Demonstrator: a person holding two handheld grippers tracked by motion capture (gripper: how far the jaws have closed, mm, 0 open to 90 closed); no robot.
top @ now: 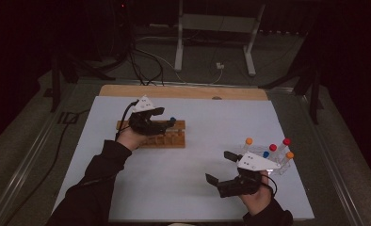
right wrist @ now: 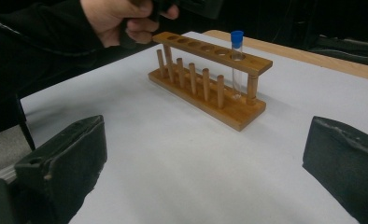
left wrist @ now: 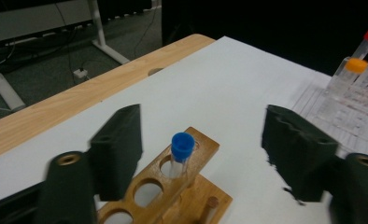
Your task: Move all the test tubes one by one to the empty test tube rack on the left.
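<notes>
The right gripper [top: 221, 168] is nearest, on the person's side of the wooden rack [top: 167, 136], and its jaws stand wide open with nothing between them, above the bare white tabletop [top: 183, 188]. Just beside it, on the side away from the rack, a group of loose tubes [top: 273, 153] with orange, red and blue caps waits on a clear stand. Farther on, the left gripper [left wrist: 201, 154] hangs just above the rack; its jaws are open and apart from the blue-capped tube [left wrist: 182, 154], which stands upright in the end hole of the rack and is free of the pads. I judge that this tube is now placed and the step in hand is to draw the left gripper away. To do this well, the hand should go straight up until the jaws are clear of the blue cap, without any sideways move, because a touch could tilt the tube or shift the light rack.
</notes>
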